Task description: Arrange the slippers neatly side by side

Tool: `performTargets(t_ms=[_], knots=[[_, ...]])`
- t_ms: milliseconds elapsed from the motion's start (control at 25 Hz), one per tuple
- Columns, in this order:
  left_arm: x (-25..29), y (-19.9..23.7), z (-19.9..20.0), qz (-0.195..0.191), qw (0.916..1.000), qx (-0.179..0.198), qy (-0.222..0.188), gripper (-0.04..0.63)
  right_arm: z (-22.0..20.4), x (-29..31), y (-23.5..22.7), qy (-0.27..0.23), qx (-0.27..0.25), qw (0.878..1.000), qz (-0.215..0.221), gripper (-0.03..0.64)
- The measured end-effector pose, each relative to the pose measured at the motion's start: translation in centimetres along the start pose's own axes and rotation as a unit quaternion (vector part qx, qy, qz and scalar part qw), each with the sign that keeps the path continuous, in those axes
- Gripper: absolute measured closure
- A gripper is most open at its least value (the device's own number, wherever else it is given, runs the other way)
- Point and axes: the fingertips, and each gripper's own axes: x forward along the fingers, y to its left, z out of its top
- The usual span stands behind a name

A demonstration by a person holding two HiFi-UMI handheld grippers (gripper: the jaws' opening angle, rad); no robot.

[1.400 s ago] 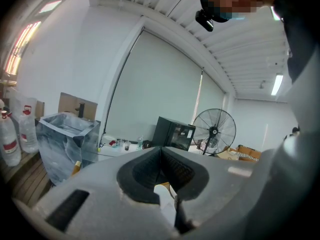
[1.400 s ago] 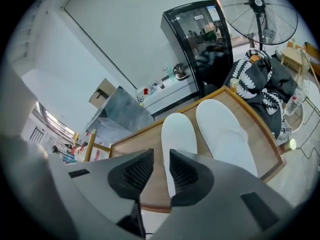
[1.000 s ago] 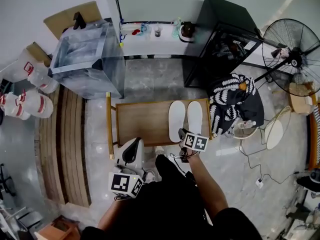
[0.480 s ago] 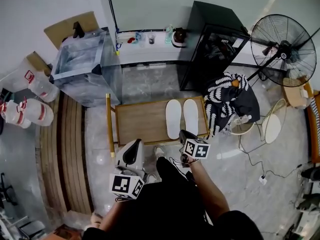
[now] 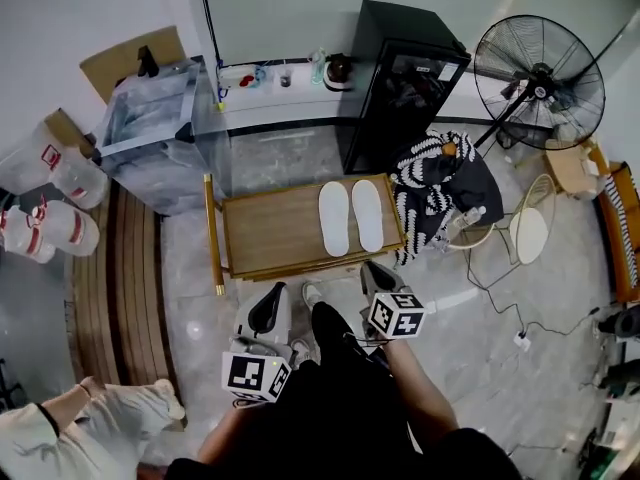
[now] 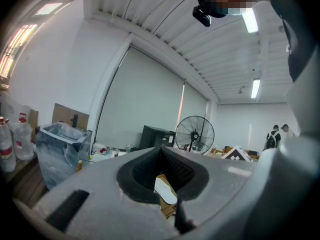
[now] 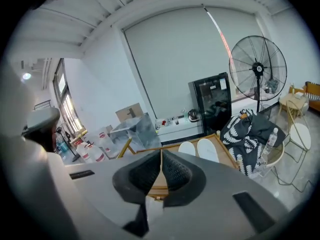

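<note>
**A:** Start close in. What were the grippers doing?

**B:** Both hung by the person's legs, at 6 o'clock from the tabletop (image 5: 270,233) and clear of its edge. The left gripper (image 5: 274,292) had its jaws clenched on nothing. The right gripper (image 5: 367,266) was closing its jaws, the pads all but met, and nothing lay between them either.

**A:** So neither one carried a slipper?

**B:** No. The first slipper (image 5: 334,218) and the second slipper (image 5: 367,214) both lay flat toward the 3 o'clock end of the tabletop. They were just beside each other, toes toward 12 o'clock and heels roughly level, with a thin gap between them. The second sat near the 3 o'clock edge but fully on the wood.

**A:** Then how much was left?

**B:** Very little, I judged. The pair looked parallel and neat, so the arranging seemed done. At most a small nudge to even the heels remained. Beyond them, toward 12 o'clock, stood only the black cabinet (image 5: 400,78), which had no part in the job.
</note>
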Motion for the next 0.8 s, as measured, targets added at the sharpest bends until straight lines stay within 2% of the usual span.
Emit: performTargets(t_ms=[360,560,800], knots=[[-4.4,-3.4,-1.6,0.003,0.9999,0.003,0.015,0.577,0.1,-9.6,3.2,-0.064,-0.029,0.998,-0.006,0.603],[-4.6,-5.4,-2.1,0.011,0.9998,0.004,0.018,0.577,0.2,-12.9,4.0,-0.076,-0.045,0.996,0.011,0.603],[-2.8,-8.9,-2.7,0.010,0.9998,0.011,0.015,0.577,0.2,-15.2,2.5,-0.083,-0.051,0.995,0.031,0.603]])
